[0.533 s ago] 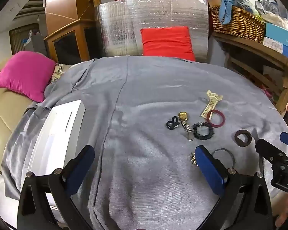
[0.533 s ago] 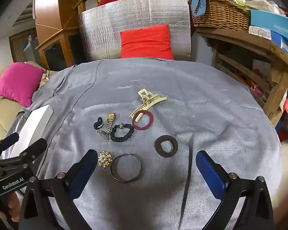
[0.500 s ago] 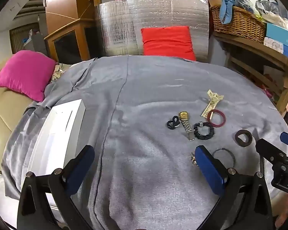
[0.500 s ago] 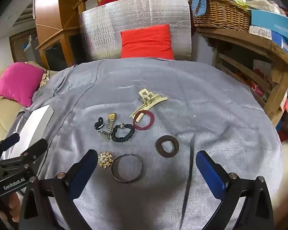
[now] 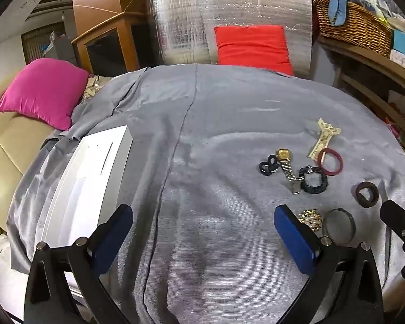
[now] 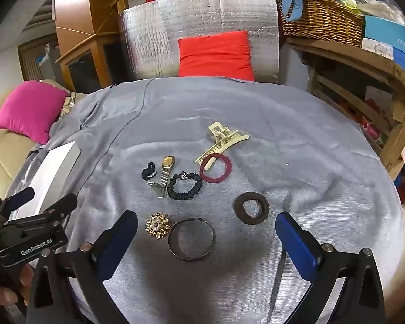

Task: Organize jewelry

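Across the grey cloth (image 6: 297, 135) draped over the round table, the jewelry lay in a loose cluster toward the right half, spread flat and mostly apart, probably so each piece could be taken singly. At the left edge sat the white box (image 5: 89, 178), the largest thing on the cloth and, I judged, the place the pieces were meant to go; it was well apart from the cluster. Both grippers hung above the near edge with nothing in them: the left gripper (image 5: 202, 232) had its jaws wide apart over bare cloth, and the right gripper (image 6: 206, 239) was equally spread, with the dark bangle (image 6: 191, 239) lying between its fingers. Just left of the bangle was the gold brooch (image 6: 158, 226), and to its right the brown ring (image 6: 251, 208). Farther off lay the cream hair claw (image 6: 222, 141), its tip overlapping the red ring (image 6: 216, 168), then the black scrunchie (image 6: 185, 185), touching the clasp of the gold watch (image 6: 165, 172), and the small black piece (image 6: 148, 172). Those overlaps could drag a neighbour along. Nothing blocked the bangle.
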Tool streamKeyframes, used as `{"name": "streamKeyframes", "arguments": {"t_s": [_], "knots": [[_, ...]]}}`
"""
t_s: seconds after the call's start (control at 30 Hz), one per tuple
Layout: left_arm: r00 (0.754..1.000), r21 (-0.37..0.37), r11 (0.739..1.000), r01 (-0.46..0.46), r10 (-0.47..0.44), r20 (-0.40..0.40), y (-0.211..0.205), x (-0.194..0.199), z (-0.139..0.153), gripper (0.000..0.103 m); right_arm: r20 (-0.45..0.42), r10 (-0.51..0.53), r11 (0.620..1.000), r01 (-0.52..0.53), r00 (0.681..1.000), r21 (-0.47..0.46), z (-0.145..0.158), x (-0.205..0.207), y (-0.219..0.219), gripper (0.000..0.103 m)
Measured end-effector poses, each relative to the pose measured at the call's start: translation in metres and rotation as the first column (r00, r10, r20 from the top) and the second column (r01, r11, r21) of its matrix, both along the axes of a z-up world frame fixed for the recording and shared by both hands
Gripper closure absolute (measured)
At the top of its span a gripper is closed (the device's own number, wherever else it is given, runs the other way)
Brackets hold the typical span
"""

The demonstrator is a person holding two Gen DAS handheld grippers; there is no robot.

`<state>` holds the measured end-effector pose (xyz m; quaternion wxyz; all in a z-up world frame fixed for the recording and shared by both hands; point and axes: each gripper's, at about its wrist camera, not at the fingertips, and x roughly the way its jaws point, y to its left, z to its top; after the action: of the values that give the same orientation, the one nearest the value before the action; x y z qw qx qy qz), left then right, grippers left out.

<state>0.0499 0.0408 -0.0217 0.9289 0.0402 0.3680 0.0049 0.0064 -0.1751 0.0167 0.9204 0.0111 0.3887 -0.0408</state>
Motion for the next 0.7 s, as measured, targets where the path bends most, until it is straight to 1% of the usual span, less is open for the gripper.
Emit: {"name": "streamKeyframes", "arguments": {"t_s": [0.17, 0.7], "knots": [[1.000, 0.008, 1.000, -0.006, 0.006, -0.009, -0.0023, -0.0019, 0.0044, 0.000, -0.006, 0.005, 1.000, -0.005, 1.000, -0.004, 0.0010, 0.0022, 0.0015, 0.000], [1.000, 0.021, 1.000, 0.003, -0.002, -0.023, -0.0054, -0.0025, 0.0016, 0.000, -0.007, 0.004, 1.000, -0.004, 1.000, -0.004, 0.0008, 0.0031, 0.0034, 0.000]]}}
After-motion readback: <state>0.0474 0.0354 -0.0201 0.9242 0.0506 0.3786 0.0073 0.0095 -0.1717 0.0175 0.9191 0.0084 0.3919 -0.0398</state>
